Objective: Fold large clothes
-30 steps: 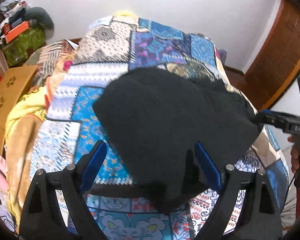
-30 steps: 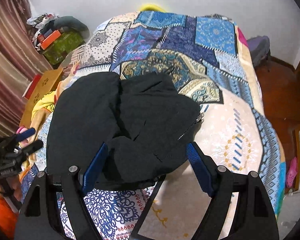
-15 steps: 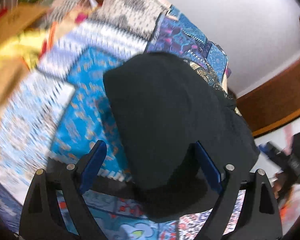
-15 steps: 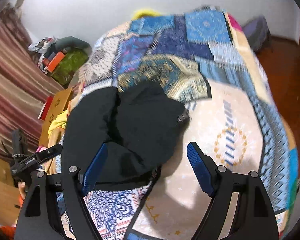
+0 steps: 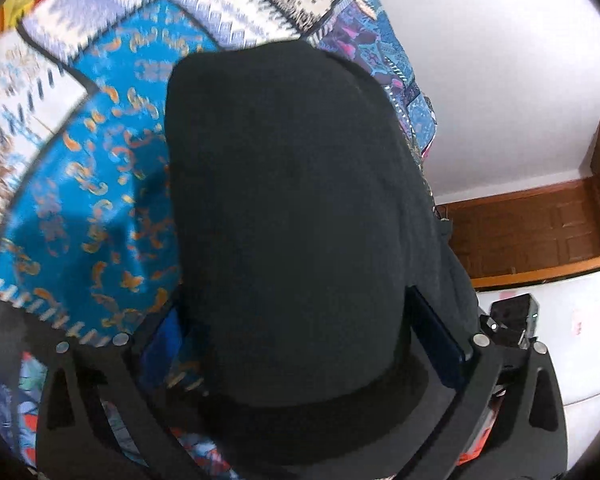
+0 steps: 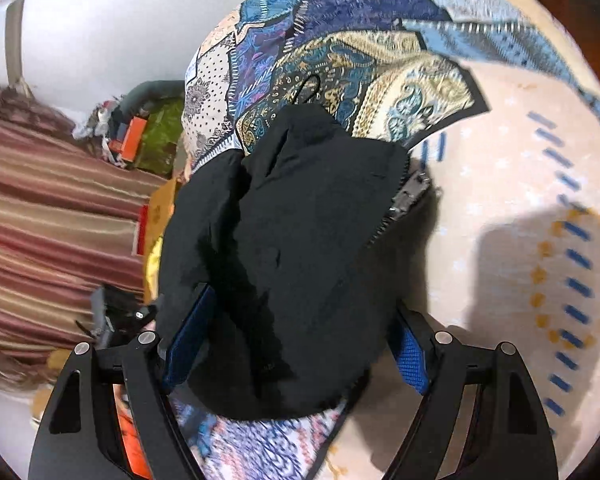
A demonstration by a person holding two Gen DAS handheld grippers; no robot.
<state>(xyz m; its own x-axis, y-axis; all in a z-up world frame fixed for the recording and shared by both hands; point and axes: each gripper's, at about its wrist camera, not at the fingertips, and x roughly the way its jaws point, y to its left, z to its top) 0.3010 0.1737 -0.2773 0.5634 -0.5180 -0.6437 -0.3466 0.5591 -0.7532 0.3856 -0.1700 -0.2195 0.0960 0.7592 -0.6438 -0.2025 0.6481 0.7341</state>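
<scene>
Left gripper: jaws spread wide and opening, the near edge of the black garment between the blue pads; I cannot tell whether the pads touch the cloth.

Right gripper: jaws spread, closing, with the garment's near end between them; left pad lies against the cloth, right pad just beside it.

Garment: folded bundle lying on the bed, on the patchwork bedspread. Smooth rounded surface in the left view; creased layers and a zipper at its right edge in the right view.

Beyond: white wall, wooden door, striped curtain, clutter pile.
</scene>
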